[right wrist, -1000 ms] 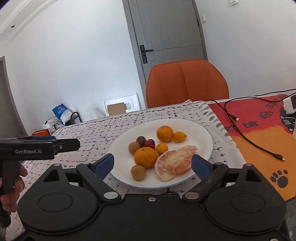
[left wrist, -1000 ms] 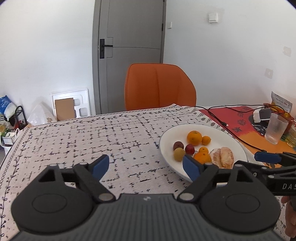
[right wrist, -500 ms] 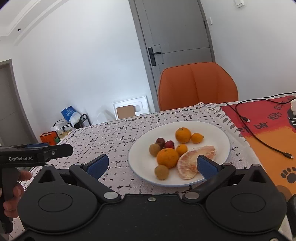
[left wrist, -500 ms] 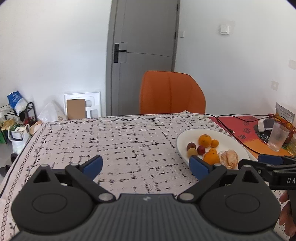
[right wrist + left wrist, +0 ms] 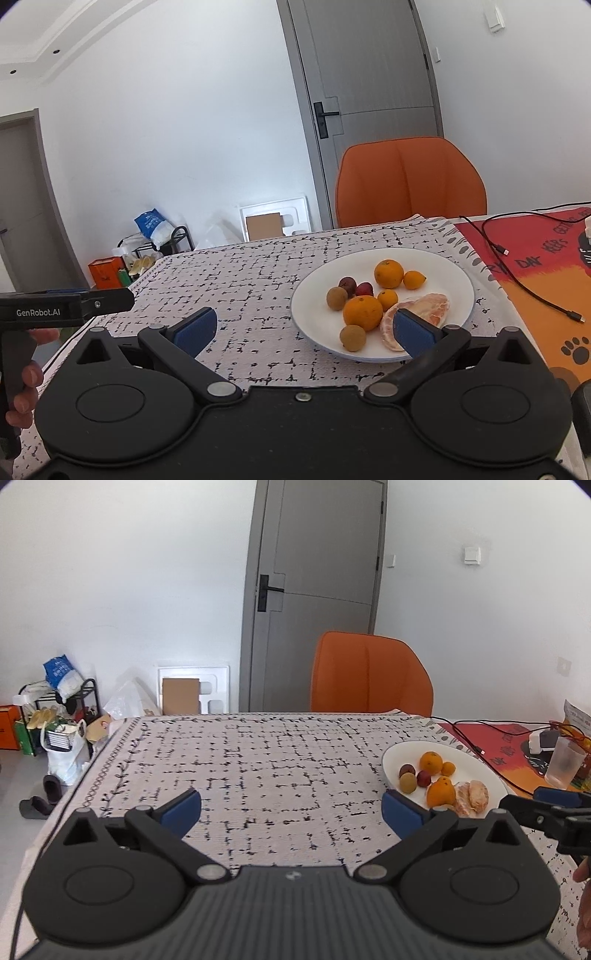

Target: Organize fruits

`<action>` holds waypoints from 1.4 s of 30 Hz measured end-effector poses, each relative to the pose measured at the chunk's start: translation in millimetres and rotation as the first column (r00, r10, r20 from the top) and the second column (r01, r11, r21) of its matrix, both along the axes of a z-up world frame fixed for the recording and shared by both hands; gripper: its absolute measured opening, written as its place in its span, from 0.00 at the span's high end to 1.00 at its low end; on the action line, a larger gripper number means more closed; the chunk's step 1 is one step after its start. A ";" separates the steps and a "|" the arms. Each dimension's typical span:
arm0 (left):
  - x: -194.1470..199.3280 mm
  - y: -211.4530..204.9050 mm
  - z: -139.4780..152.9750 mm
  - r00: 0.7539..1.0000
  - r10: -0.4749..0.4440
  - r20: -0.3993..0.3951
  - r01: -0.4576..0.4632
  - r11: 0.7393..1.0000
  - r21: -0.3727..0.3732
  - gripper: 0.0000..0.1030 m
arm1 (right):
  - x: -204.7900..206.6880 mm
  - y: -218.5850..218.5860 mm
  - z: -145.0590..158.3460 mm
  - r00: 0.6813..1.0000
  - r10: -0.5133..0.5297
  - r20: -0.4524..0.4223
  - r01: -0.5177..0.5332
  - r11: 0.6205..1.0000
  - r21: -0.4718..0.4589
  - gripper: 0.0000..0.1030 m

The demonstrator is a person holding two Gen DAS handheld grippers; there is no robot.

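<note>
A: Status on the fruit?

B: All on the white plate [image 5: 460,280], round, glossy, shallow rim. It sits on the worktop [image 5: 258,768], which is covered by a woven cloth with a black broken-grid print.

A: What's on the plate?

B: Large orange [image 5: 362,313], dimpled skin, near the front. Second orange [image 5: 388,273] at the back, with a small oval kumquat [image 5: 413,279] just beside it. Another small orange fruit [image 5: 387,298] in the middle. Two dark red round fruits [image 5: 348,284] touching each other. Two tan, rough-skinned round ones, one at the left [image 5: 337,298], one at the front edge [image 5: 353,338]. Peeled citrus segments [image 5: 430,309], pale pith, pulpy, lying on the right side of the plate.

A: Grippers?

B: Left gripper [image 5: 291,808]: jaws spreading, blue matte pads far apart, only cloth between them. It's left of the plate, not touching it. Right gripper [image 5: 303,328]: jaws fully spread, nothing pinched. Its right pad overlaps the peeled citrus in view; can't tell if it touches.

A: Surroundings?

B: Orange chair [image 5: 410,181] with a smooth moulded shell at the far edge. Red-orange printed mat [image 5: 535,266] to the right, thin black cable [image 5: 517,280] looped on it. Ribbed clear glass [image 5: 563,762] on the mat.
</note>
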State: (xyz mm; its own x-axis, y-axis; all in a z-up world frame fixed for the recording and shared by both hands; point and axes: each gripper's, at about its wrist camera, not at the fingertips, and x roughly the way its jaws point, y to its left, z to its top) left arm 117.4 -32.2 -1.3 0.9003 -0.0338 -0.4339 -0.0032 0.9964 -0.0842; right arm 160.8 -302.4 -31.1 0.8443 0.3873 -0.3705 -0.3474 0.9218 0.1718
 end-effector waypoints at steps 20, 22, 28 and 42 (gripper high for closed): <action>-55.3 12.3 15.7 0.998 0.030 0.057 -0.030 1.000 -0.008 0.00 | -44.6 5.8 22.7 0.997 0.042 0.059 -0.042 0.999 -0.012 0.00; -60.9 13.1 16.9 0.998 0.032 0.059 -0.031 0.999 -0.004 0.00 | -48.7 7.0 25.1 0.997 0.050 0.059 -0.049 0.999 -0.016 0.00; -78.4 17.1 20.7 0.998 0.035 0.060 -0.035 0.999 -0.006 0.00 | -62.3 10.9 30.5 0.995 0.082 0.062 -0.081 0.997 -0.018 0.00; -110.3 22.9 16.9 0.998 0.038 0.060 -0.038 0.999 -0.003 0.00 | -89.0 10.6 30.2 0.996 0.075 0.048 -0.074 0.997 -0.014 0.00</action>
State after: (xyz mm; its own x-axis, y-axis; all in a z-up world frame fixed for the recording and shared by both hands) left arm 7.1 -9.3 15.6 0.9252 -0.0003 -0.3794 -0.0355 0.9955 -0.0874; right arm 71.8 -291.8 -0.9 0.8305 0.4452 -0.3347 -0.4227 0.8951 0.1417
